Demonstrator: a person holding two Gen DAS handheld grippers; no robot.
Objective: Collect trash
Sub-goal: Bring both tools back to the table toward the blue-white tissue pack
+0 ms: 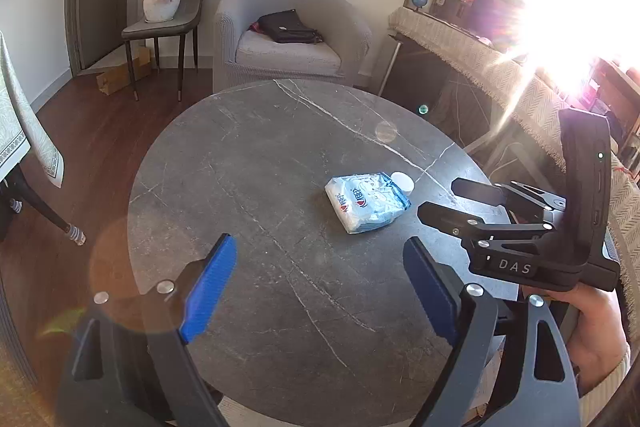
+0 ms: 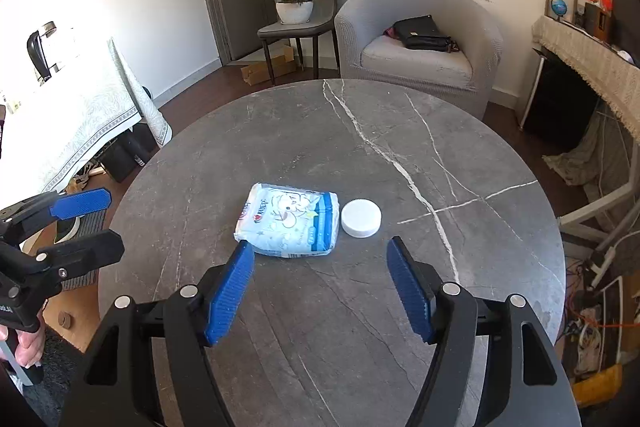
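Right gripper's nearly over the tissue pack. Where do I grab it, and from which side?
Grip the tissue pack across its short width, coming from above on the near side. It lies flat and soft, and the white cap sits right beside its right end, so keep the right gripper off that end.

White walls, wood floor (image 2: 192,95), grey armchair (image 2: 420,43) (bag on seat), sun glare.

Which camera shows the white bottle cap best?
The right wrist view: the white cap lies fully visible beside the tissue pack. In the left wrist view the pack hides most of the cap.
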